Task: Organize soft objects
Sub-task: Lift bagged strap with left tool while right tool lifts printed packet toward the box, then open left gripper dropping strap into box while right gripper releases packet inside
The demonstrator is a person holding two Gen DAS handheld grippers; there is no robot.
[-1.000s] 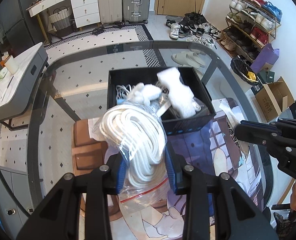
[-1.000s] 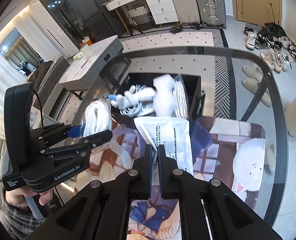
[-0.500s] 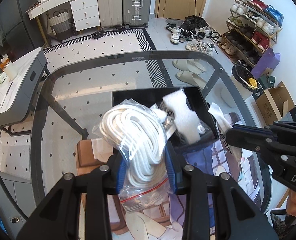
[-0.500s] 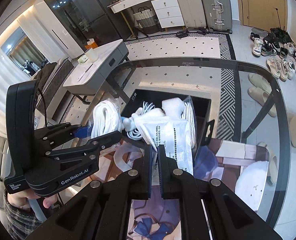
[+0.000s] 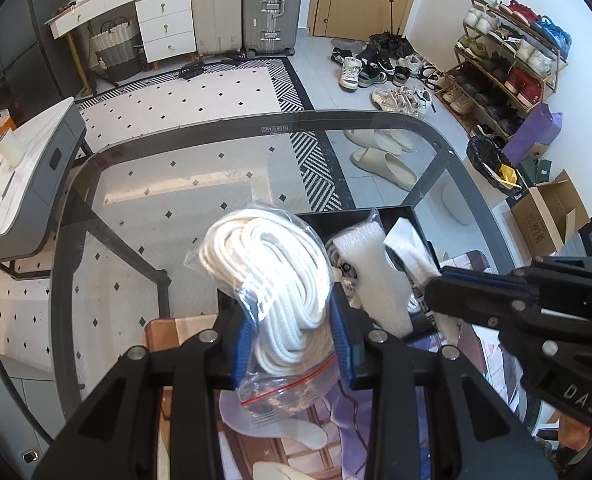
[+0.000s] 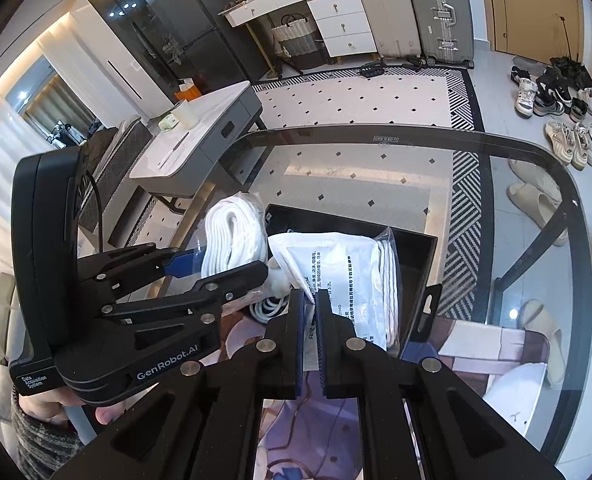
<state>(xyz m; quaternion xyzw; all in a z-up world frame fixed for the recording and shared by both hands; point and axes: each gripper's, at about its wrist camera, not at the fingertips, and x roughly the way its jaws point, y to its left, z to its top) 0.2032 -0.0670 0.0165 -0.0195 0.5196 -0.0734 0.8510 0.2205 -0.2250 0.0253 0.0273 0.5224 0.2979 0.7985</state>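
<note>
Black bin (image 6: 413, 264) lies ahead of and below both grippers. Left gripper (image 5: 292, 332) clamps the bagged rope (image 5: 272, 276) at the bin's left edge; right gripper (image 6: 311, 312), nearer its middle, pinches the white packet (image 6: 335, 268).

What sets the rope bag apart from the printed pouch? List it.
The rope bag is clear, bulging with coiled white rope, red-striped at its seal; the pouch is flat, opaque white, with black print. The left tongs pinch the bag, the right tongs the pouch. Both hang by the black box.
</note>
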